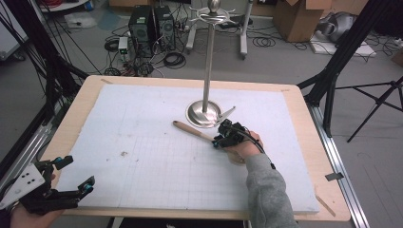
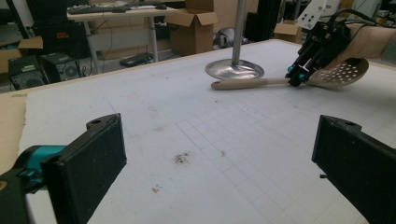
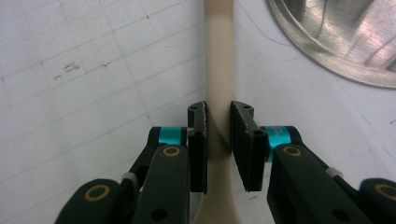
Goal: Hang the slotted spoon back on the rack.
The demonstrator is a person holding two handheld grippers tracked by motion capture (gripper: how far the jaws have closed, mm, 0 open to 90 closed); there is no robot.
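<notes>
A pale wooden skimmer lies flat on the white gridded mat (image 1: pixel 142 152), its handle (image 1: pixel 190 129) pointing left beside the round base of a metal stand (image 1: pixel 204 114). My right gripper (image 1: pixel 219 140) comes down on the handle, and in the right gripper view both pads press the handle (image 3: pixel 218 70) from either side, so the right gripper (image 3: pixel 218 126) is shut on it. From the left gripper view the perforated bowl (image 2: pixel 343 72) shows under the right hand, behind the right gripper (image 2: pixel 296 79). My left gripper (image 1: pixel 78 172) hovers at the mat's near left corner, open (image 2: pixel 219 154), holding nothing.
The stand's tall pole (image 1: pixel 208 57) rises to hooks (image 1: pixel 215 16) at the top; its shiny base (image 3: pixel 336 37) sits close to the right of the handle. The wooden table edge (image 1: pixel 313 142) frames the mat. Cables, computers and boxes crowd the floor beyond.
</notes>
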